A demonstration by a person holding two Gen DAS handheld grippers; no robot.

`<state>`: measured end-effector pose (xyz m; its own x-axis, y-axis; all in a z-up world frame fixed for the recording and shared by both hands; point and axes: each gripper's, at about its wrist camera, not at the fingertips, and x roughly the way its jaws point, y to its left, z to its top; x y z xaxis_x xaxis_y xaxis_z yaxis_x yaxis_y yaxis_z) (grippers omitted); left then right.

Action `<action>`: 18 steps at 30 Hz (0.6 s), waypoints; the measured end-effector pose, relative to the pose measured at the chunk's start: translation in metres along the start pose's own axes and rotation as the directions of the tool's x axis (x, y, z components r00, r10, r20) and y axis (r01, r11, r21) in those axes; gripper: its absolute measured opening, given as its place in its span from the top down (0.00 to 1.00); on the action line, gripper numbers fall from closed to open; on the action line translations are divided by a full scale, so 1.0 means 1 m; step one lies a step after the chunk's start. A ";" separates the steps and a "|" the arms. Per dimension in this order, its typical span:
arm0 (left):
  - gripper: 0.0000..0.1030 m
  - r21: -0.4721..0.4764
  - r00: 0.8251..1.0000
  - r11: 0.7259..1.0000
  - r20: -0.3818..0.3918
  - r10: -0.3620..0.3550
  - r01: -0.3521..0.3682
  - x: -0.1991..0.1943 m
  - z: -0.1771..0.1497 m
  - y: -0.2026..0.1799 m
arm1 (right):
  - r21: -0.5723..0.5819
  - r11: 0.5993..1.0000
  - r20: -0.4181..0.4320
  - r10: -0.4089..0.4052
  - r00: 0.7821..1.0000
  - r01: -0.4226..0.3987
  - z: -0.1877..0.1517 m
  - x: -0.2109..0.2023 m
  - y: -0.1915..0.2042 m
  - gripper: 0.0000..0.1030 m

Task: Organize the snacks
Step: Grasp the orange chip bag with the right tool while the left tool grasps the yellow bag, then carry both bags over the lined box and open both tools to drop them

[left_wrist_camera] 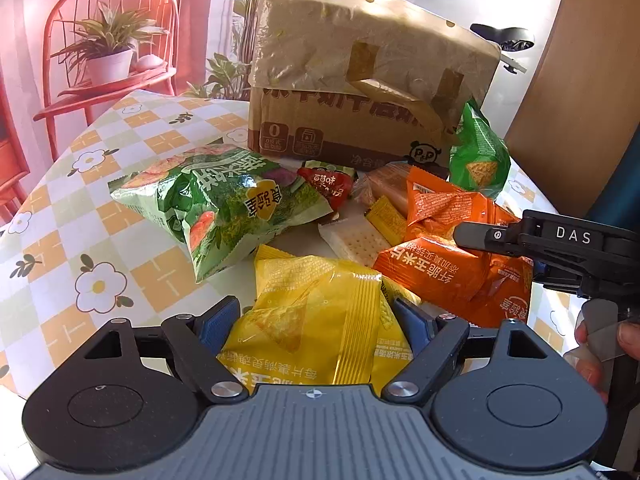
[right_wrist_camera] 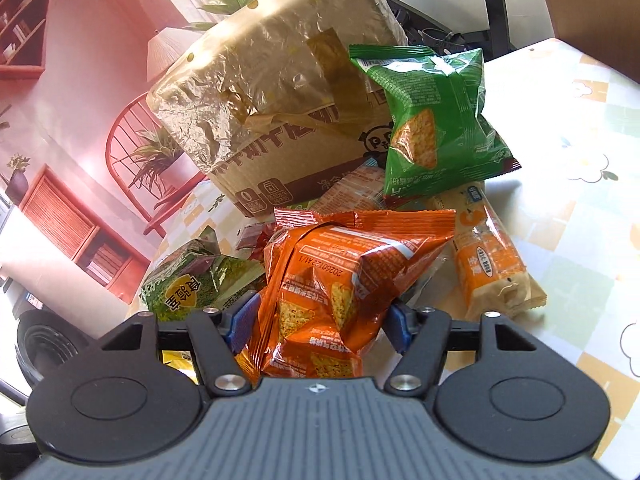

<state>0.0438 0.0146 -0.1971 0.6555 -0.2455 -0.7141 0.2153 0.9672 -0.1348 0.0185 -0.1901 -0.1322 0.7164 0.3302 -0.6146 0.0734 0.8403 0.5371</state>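
Observation:
A yellow chip bag (left_wrist_camera: 304,288) fills the space between my left gripper's (left_wrist_camera: 315,318) blue pads, and both pads press into its crumpled sides. My right gripper (right_wrist_camera: 320,320) is shut on an orange chip bag (right_wrist_camera: 332,280), which bulges up between its pads. In the left wrist view the same orange bag (left_wrist_camera: 440,276) lies to the right of the yellow one, with a black finger (left_wrist_camera: 476,236) of the right gripper over it. Both bags belong to a pile of snacks in front of a cardboard box (left_wrist_camera: 352,80).
A large green bag (left_wrist_camera: 216,200), a small red packet (left_wrist_camera: 328,180), a cracker pack (left_wrist_camera: 356,238) and a small green chip bag (right_wrist_camera: 436,116) surround the held bags. An orange-and-white bar (right_wrist_camera: 492,256) lies to the right. The table wears a checked flower cloth (left_wrist_camera: 80,220). A hand (left_wrist_camera: 600,344) grips the right tool.

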 end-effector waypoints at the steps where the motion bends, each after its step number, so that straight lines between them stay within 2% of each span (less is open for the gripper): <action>1: 0.18 0.001 1.000 1.000 0.007 0.002 -0.002 -0.002 0.002 -0.002 | -0.003 1.000 0.005 0.000 1.000 0.000 0.000 -0.002 0.000 0.36; 10: 0.18 -0.015 0.998 1.000 0.061 0.008 -0.007 -0.011 0.021 -0.007 | -0.067 0.996 0.133 -0.047 0.990 0.057 0.009 -0.031 -0.004 0.38; 13: 0.18 -0.034 0.997 0.999 0.073 -0.006 0.008 -0.013 0.031 -0.008 | -0.044 0.998 0.147 -0.041 0.988 0.048 0.014 -0.038 -0.010 0.39; 18: 0.18 -0.005 0.985 1.000 0.171 -0.006 0.007 -0.026 0.054 -0.018 | -0.075 0.996 0.214 -0.032 0.976 0.049 0.031 -0.052 -0.008 0.39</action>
<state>0.0616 -0.0003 -0.1386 0.7687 -0.2587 -0.5850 0.2159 0.9658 -0.1433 0.0020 -0.2271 -0.0860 0.8454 0.2037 -0.4938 0.0560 0.8856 0.4612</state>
